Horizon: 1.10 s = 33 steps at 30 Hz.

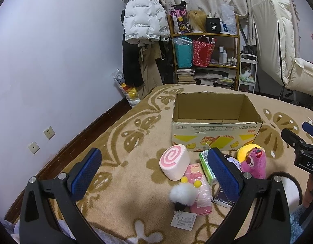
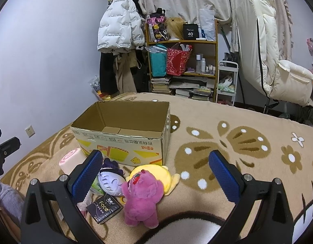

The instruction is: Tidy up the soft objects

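Both tools hang spread wide, holding nothing: the left gripper [image 1: 154, 174] above the blanket [image 1: 120, 183], the right gripper [image 2: 156, 178] over the toy pile. The pink bear [image 2: 143, 195] lies at six o'clock from the empty box [image 2: 124, 140], touching the yellow plush [image 2: 154, 171]. It looks light and squashy (probably forgiving); pinch its round belly deeply.

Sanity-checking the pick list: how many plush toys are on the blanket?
3, possibly more hidden. Pink bear nearest the camera; yellow plush partly under it; purple-haired plush to its left. All sit in front of the cardboard box.
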Motion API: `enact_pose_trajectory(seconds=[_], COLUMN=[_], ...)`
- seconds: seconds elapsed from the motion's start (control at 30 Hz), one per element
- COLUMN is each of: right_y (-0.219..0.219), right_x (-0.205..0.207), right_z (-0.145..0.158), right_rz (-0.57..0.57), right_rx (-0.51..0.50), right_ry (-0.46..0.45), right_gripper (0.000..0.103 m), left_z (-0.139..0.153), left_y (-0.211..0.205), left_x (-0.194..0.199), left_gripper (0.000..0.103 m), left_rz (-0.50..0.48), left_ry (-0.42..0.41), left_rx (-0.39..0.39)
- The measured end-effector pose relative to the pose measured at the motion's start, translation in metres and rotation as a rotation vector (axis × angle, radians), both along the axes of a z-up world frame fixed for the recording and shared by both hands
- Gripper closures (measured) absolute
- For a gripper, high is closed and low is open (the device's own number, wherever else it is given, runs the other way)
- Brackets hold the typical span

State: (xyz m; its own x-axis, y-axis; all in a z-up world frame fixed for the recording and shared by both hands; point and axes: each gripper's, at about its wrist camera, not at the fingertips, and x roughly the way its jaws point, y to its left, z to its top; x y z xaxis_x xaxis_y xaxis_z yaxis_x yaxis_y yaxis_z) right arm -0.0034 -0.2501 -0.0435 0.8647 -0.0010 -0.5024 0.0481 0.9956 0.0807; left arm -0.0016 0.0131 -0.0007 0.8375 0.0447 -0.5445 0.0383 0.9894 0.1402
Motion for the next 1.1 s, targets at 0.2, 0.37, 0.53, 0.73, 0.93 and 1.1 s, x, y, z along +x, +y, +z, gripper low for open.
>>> enact_pose_trajectory(seconds=[0.2,0.37,0.53,0.73,0.93,1.1], right_y=[-0.0008,-0.0012,-0.0014,-0.0012,-0.0012,-0.0013], right_x=[-0.0003,0.0002,0.0002,0.0003,0.0004,0.0005], right_z=[0.0003,0.0002,0.0004,0.0006,0.0007,0.0006], right_rz=[-0.002,-0.002,-0.002,-0.003,-0.004,-0.002], right_rx=[0.002,0.002,0.003,0.002,0.002,0.003], right_ry=[0.0,0.004,0.003,0.004,0.005,0.005], right_gripper=[0.0,0.0,0.0,0.0,0.0,0.0], left_z=[0.001,0.0015,0.0014,0.0012,0.0006,0.0004], left_y=[0.0005,0.0005,0.0003,0.0001,-0.0012,-0.0017], left_x=[-0.0002,0.0002,0.0,-0.0002,-0.0003,-0.0007], left_gripper=[0.0,0.0,0.0,0.0,0.0,0.0], left_rz=[0.001,0.002,0.002,0.003,0.0,0.001], left_ry=[0.0,-0.001,0.001,0.001,0.004,0.006], left_rx=[0.001,0.002,0.002,0.003,0.006,0.005])
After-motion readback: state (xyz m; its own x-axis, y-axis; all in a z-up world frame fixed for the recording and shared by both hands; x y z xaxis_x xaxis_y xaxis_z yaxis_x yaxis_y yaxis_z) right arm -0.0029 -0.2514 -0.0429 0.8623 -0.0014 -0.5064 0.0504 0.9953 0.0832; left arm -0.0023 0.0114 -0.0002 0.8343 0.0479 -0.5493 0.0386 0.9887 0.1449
